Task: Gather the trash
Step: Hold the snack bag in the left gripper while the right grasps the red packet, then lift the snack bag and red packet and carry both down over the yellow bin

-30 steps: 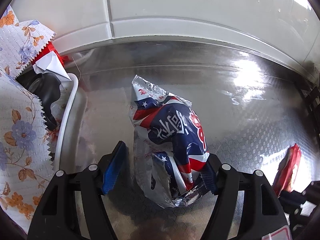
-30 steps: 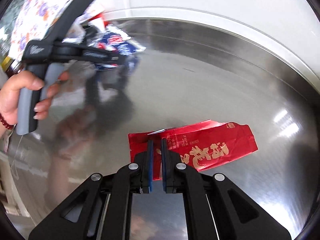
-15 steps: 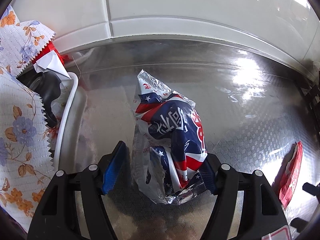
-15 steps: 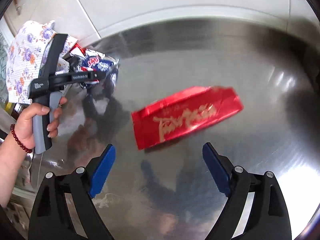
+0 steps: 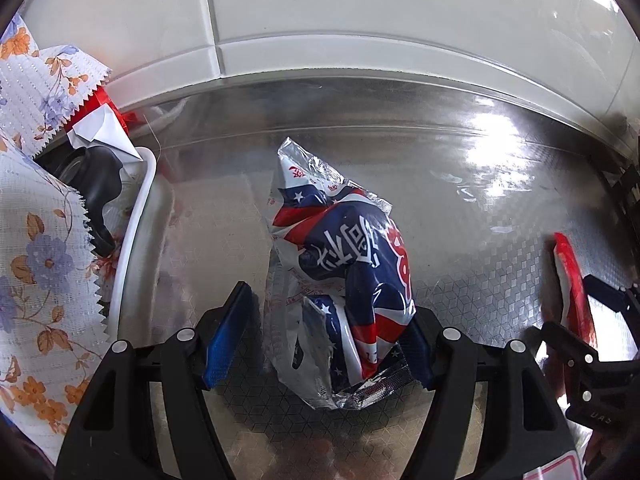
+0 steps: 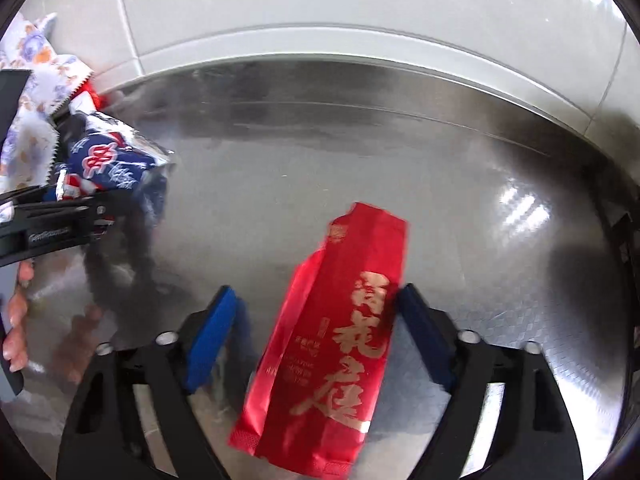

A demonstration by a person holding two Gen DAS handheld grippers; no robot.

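Note:
A crumpled blue, red and white snack bag (image 5: 352, 264) rests on the steel counter (image 5: 500, 208). My left gripper (image 5: 332, 308) straddles it. The bag leans on the right pad, and a thin gap shows at the left pad. From the right wrist view the same bag (image 6: 108, 160) lies at the tips of the left gripper (image 6: 100, 208). A red packet with gold writing (image 6: 332, 340) lies lengthwise between the jaws of my right gripper (image 6: 316, 296), which are closing. Its edge is at the right pad and the left pad is well clear. The left wrist view shows this packet (image 5: 572, 280) edge-on.
At the left stands a white-rimmed bin (image 5: 136, 240) draped in a floral cloth (image 5: 40, 260). It holds a black object (image 5: 100, 184) and a red and white scrap (image 5: 100, 128). A white tiled wall (image 5: 360, 20) closes the back. A hand (image 6: 16, 320) holds the left gripper.
My right gripper was shut at the red packet's edge and then opened wide. Now the packet lies lengthwise between narrower jaws. The left gripper and the snack bag have hardly shifted.

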